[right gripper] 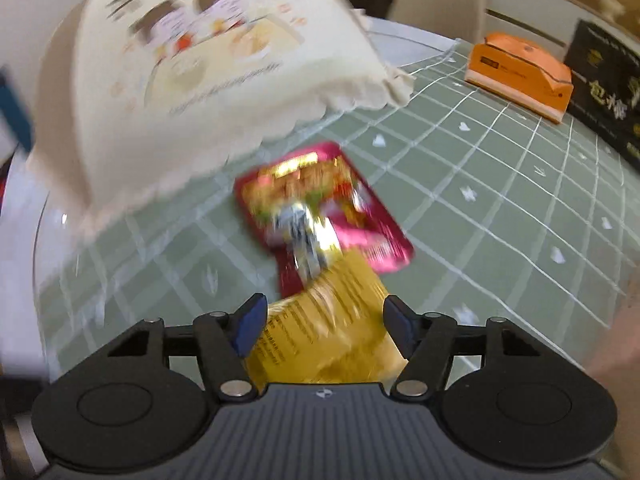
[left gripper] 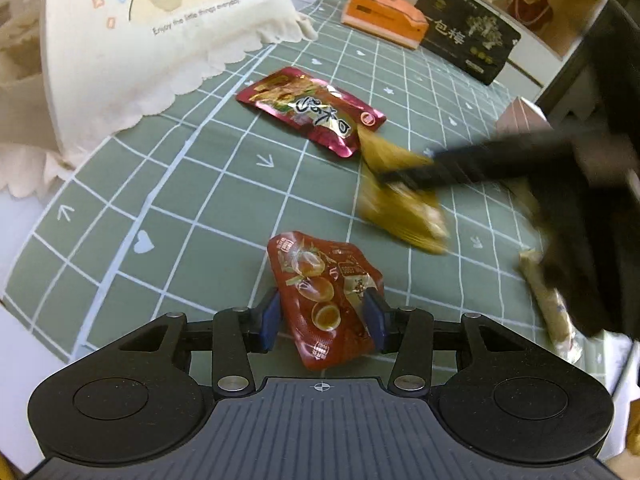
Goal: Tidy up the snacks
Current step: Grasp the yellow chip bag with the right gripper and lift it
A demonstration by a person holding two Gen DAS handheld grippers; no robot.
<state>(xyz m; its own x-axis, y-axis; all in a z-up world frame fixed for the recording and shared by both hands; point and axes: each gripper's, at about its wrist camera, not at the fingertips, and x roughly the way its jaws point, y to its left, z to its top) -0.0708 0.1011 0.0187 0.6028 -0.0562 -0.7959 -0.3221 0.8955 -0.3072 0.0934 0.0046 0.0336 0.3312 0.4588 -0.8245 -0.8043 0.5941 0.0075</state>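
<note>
Over at nine o'clock in the left wrist view the cream cloth cover (left gripper: 160, 40) drapes onto the green grid table (left gripper: 180, 208). Moving across, the magenta snack packet (left gripper: 312, 110) lies flat near twelve o'clock. Down at six o'clock the left gripper (left gripper: 325, 316) has its blue fingers (left gripper: 269, 316) spread on either side of the red egg packet (left gripper: 324, 300), close to its edges, though whether they press it I cannot tell. Best play here, I'd say: centre the packet between the fingers and close on its firm middle, not the crinkly seal, so it won't slip.

Further right, at three o'clock, the yellow packet (left gripper: 400, 208) is a blur under the right gripper (right gripper: 325, 326). In the right wrist view its fingers (right gripper: 250, 326) sit apart with the yellow packet between them; contact is too smeared to call. A beige wrapped bar (left gripper: 552, 304) waits at four o'clock. At the far edge, near one o'clock, stand the orange box (left gripper: 384, 16) and the black box (left gripper: 468, 32). Slow that right hand down, I'd judge, so the packet doesn't swing into the magenta one just beside it.
</note>
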